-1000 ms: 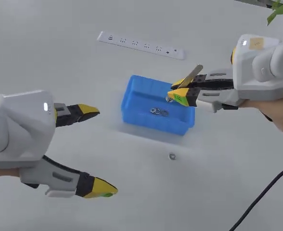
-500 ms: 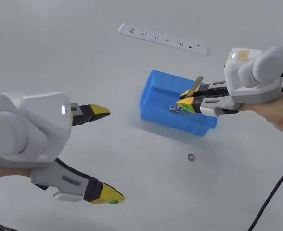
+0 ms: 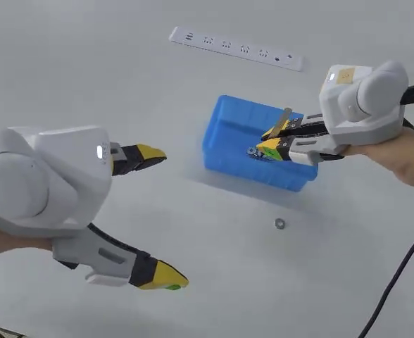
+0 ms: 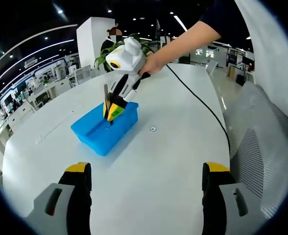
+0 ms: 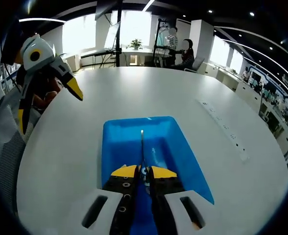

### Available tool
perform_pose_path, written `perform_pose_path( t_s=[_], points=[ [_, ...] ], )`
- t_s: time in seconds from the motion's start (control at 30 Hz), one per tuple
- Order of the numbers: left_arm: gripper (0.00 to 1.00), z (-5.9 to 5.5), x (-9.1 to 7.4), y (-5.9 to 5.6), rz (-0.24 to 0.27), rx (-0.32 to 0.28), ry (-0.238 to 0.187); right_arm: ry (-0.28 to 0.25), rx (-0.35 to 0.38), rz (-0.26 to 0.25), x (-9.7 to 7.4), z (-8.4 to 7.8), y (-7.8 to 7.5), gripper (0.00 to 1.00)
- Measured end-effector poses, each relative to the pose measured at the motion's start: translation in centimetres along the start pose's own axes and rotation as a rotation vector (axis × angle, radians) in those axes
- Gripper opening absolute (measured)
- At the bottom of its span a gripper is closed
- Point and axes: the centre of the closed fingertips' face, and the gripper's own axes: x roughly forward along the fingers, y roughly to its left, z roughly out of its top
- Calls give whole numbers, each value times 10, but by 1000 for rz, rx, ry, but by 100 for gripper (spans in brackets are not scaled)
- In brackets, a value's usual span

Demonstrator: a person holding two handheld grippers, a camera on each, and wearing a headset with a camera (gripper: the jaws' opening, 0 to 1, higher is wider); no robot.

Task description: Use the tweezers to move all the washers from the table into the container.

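The right gripper (image 3: 267,146) pinches slim metal tweezers (image 3: 281,121), their tip over the blue plastic container (image 3: 228,134). The left gripper (image 3: 163,215) hangs spread wide and empty; one small metal washer (image 3: 279,224) lies on the white table (image 3: 87,70) just nearer than the container

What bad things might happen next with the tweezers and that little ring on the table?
1. The right hand-held gripper pinches the thin tweezers over the blue container. They may twist or slip in its jaws.
2. One washer lies flat on the smooth table beside the container. It may skid away when the tweezers' tips try to pinch it.
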Motion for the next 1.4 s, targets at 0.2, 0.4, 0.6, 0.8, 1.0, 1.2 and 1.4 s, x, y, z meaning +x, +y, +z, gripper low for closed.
perform_pose_path(
  t_s=[0.2,0.4,0.6,0.8,1.0,1.2,1.4],
  points=[
    [99,1,2,-1,-3,2,2,-4,28,-3,-2,1,-1,10],
    [99,2,0,-3,-7,-1,-3,-1,16,-7,-3,2,0,11],
    [99,20,1,22,36,-29,-60,-2,-4,10,-5,7,6,10],
    [99,49,13,62,77,-9,-102,6,-33,21,-6,9,9,9],
    [98,79,29,81,62,27,-124,-9,-48,18,-11,19,10,9],
    [86,96,44,85,16,55,-120,-8,-85,18,-16,24,14,9],
    [61,109,56,81,-50,46,-129,10,-113,39,-17,20,22,9]
  ],
)
